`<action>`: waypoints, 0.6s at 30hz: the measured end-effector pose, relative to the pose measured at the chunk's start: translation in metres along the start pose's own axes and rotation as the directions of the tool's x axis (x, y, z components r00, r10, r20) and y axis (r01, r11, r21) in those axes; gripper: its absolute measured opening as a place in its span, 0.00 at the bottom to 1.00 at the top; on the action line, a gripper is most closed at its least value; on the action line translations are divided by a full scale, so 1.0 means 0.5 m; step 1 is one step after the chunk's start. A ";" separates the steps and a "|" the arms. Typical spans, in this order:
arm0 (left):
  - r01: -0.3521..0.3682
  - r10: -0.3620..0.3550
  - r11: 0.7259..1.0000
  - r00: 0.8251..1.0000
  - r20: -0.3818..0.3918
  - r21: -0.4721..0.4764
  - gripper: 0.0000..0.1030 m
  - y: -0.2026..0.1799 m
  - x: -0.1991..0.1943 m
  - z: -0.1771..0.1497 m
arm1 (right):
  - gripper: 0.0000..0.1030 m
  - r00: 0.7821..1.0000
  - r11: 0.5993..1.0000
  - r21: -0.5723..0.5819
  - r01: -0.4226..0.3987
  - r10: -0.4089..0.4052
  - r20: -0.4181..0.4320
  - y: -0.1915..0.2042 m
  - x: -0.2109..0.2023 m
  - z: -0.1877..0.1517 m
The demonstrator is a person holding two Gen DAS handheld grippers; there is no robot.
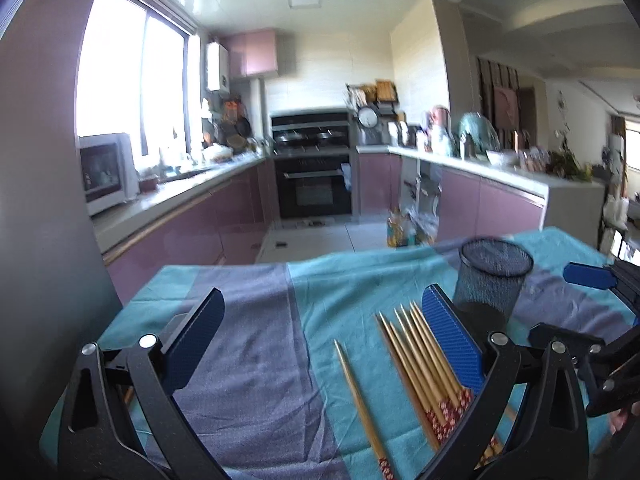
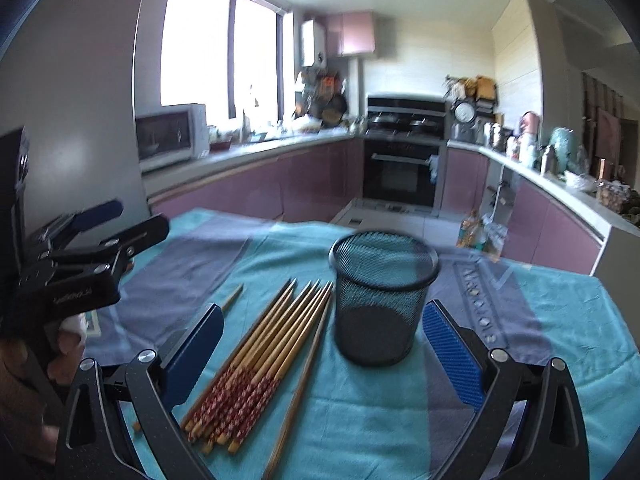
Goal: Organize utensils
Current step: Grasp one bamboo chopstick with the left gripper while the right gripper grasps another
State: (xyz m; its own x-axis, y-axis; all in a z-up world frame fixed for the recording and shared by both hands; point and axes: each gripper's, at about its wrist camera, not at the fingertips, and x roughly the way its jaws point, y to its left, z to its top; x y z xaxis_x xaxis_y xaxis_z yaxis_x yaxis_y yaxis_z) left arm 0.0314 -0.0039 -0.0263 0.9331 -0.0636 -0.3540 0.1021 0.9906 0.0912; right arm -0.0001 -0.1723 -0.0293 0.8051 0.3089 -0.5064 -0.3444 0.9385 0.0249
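Several wooden chopsticks (image 1: 424,364) with red patterned ends lie bundled on the teal and purple tablecloth (image 1: 240,320). One single chopstick (image 1: 360,400) lies apart, left of the bundle. My left gripper (image 1: 324,340) is open above the cloth, its right finger beside the bundle, holding nothing. An empty black mesh cup (image 2: 382,296) stands upright just right of the chopsticks (image 2: 260,360). My right gripper (image 2: 324,356) is open, spanning the bundle and the cup, and it too holds nothing. The left gripper (image 2: 128,220) shows at the left edge there, held by a hand (image 2: 24,380).
The table's far edge (image 2: 280,222) drops to a kitchen floor. Purple cabinets, a black oven (image 2: 400,176) and a microwave (image 2: 168,136) stand well beyond. A grey wall (image 1: 40,200) is close on the left. A bag of packets (image 2: 480,236) sits on the floor behind the table.
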 end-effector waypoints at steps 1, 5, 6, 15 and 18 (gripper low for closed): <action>0.002 -0.002 1.000 1.000 -0.025 0.010 0.95 0.000 0.010 -0.004 | 0.87 0.999 1.000 -0.012 -0.011 0.010 -0.033 0.005 0.011 -0.005; 0.045 -0.039 0.998 0.988 -0.150 0.042 0.92 0.000 0.058 -0.031 | 0.70 0.990 0.999 -0.013 -0.029 0.027 -0.140 0.016 0.054 -0.016; 0.061 -0.052 0.997 0.983 -0.174 0.043 0.88 -0.004 0.072 -0.038 | 0.68 0.986 0.999 -0.011 -0.030 0.028 -0.166 0.016 0.065 -0.018; 0.131 -0.107 0.991 0.925 -0.365 0.042 0.67 -0.021 0.169 -0.102 | 0.41 0.949 0.999 0.037 -0.025 0.035 -0.313 0.006 0.145 -0.039; 0.150 -0.126 0.988 0.905 -0.407 0.028 0.59 -0.027 0.192 -0.113 | 0.35 0.937 0.998 0.053 -0.031 0.048 -0.346 0.004 0.165 -0.036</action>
State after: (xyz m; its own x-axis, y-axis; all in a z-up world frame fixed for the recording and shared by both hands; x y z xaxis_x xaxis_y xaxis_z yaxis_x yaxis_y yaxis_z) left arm 0.1001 -0.0166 -0.1141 0.6910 -0.1328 -0.7105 0.2508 0.9660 0.0633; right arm 0.0567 -0.1476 -0.0865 0.5704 0.2810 -0.7718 -0.3435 0.9352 0.0866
